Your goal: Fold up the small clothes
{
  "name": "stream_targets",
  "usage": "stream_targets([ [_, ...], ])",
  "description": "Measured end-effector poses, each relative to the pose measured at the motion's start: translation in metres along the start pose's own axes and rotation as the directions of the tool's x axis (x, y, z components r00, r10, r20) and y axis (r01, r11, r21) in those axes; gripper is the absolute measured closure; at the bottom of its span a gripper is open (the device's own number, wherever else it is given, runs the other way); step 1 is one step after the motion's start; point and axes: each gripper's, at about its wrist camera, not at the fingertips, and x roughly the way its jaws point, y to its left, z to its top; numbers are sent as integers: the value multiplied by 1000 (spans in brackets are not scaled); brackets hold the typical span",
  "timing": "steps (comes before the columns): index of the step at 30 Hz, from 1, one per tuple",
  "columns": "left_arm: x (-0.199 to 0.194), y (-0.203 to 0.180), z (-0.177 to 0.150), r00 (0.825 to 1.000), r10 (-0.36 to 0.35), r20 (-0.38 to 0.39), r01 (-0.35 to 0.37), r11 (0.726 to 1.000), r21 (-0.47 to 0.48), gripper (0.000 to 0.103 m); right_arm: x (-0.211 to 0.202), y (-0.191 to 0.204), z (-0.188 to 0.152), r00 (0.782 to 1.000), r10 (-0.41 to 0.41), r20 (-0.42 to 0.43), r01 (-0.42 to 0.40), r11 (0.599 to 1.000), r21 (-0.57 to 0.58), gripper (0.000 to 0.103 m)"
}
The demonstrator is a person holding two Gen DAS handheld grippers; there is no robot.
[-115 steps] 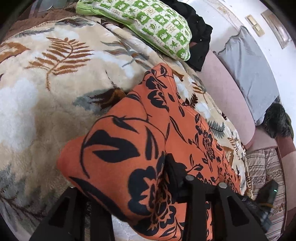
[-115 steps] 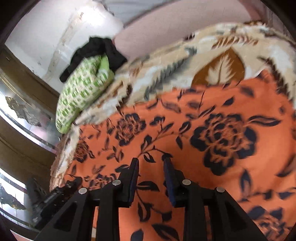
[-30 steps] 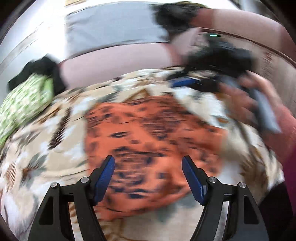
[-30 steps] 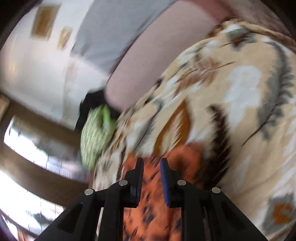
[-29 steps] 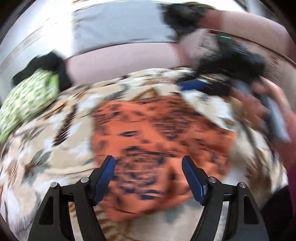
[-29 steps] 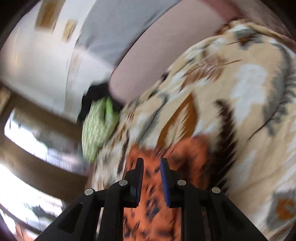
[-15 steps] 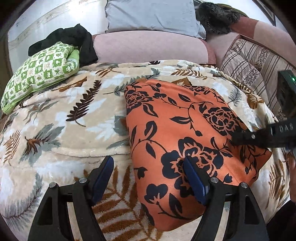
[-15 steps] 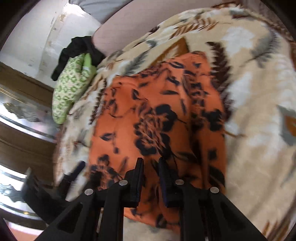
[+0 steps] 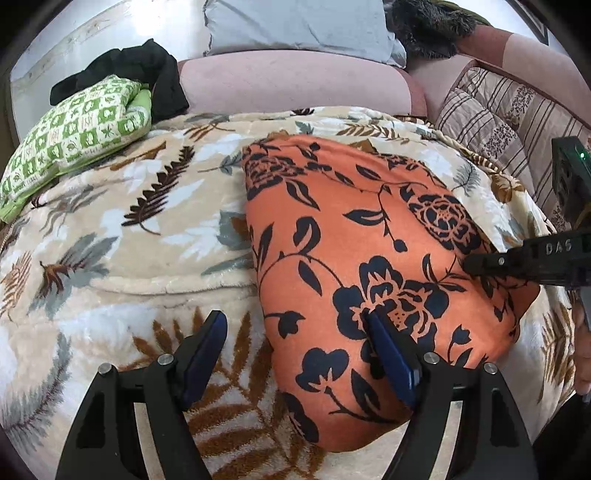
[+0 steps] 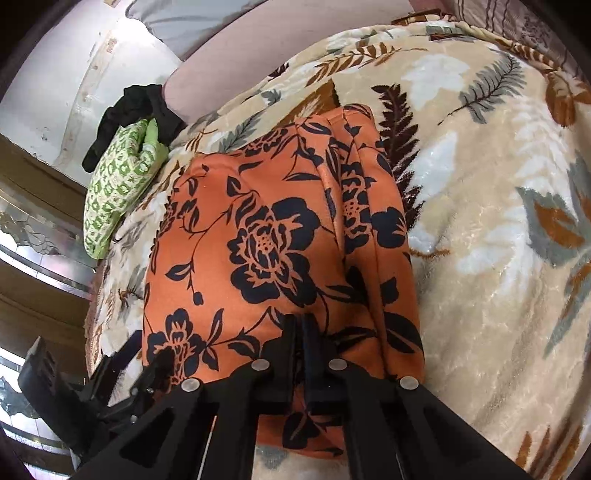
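Observation:
An orange garment with a black flower print (image 9: pixel 351 240) lies folded into a rough rectangle on a beige leaf-patterned blanket (image 9: pixel 110 229). It also shows in the right wrist view (image 10: pixel 266 236). My left gripper (image 9: pixel 295 332) is open and straddles the garment's near left edge; one finger rests on the fabric, the other over the blanket. My right gripper (image 10: pixel 300 325) is shut, its tips pressed on the garment's near right part; no fabric shows between the tips. It also shows at the right of the left wrist view (image 9: pixel 476 263).
A green-and-white checked pillow (image 9: pixel 74 125) and a black garment (image 9: pixel 147 70) lie at the blanket's far left. A pink sofa back (image 9: pixel 295 81), a grey pillow (image 9: pixel 295 26) and a striped cushion (image 9: pixel 498 107) stand behind. Wooden furniture (image 10: pixel 33 184) is on the left.
Both grippers swung fast over the bed, then settled. The left has come down onto the garment's near edge. The right has shut fully and lowered onto the garment.

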Motion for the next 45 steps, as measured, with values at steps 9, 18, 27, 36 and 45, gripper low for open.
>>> stream_targets([
  [9,-27,10,21,997,-3,75,8,997,-73,23,-28,6,13,993,118,26,-119,990,77,95],
  [18,2,12,33,997,68,25,-66,995,-77,23,11,19,78,996,59,67,-64,996,70,95],
  [27,18,17,28,1000,-17,-24,14,993,-115,22,68,-36,110,995,19,102,-37,982,185,100],
  [36,-1,26,33,999,5,42,1,988,-156,22,12,-4,87,991,21,136,-35,994,107,96],
  [45,1,27,22,998,56,-4,-56,993,-106,22,-30,11,8,1000,6,30,-7,1000,18,95],
])
